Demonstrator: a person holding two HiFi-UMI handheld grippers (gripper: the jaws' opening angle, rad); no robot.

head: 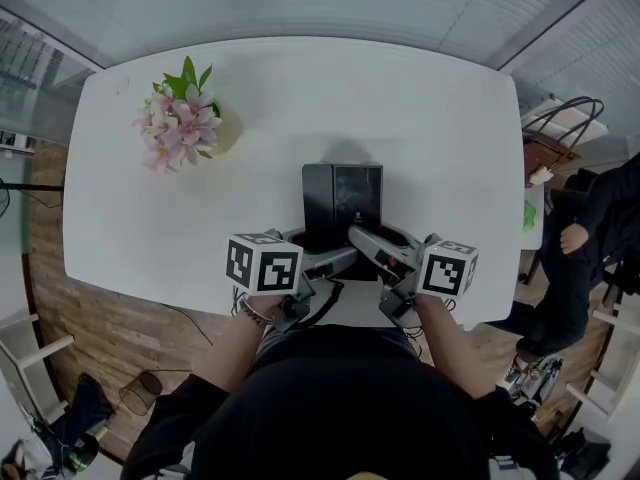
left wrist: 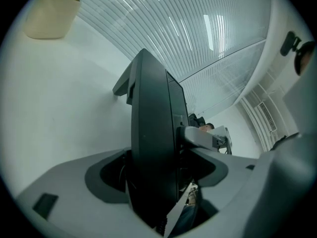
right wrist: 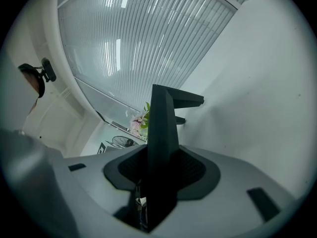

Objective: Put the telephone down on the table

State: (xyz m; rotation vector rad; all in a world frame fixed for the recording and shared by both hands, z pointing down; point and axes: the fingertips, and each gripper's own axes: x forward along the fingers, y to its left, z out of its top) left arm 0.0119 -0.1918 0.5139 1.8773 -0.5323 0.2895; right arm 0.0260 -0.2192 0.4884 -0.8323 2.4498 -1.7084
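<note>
You've got the telephone seemingly set on the bench at twelve o'clock. Your left gripper has its jaws open around it, while your right gripper has its jaws pinching it. Next, release the right, then draw both back toward six o'clock.

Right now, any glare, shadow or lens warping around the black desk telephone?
Head view: soft even light, faint shadow behind the black desk telephone on the white table, whose edges bow. Left gripper view: the telephone fills the middle, dark and featureless; the slatted panelling curves. Right gripper view: same fisheye bend, telephone a black silhouette, glare only on slats.
</note>
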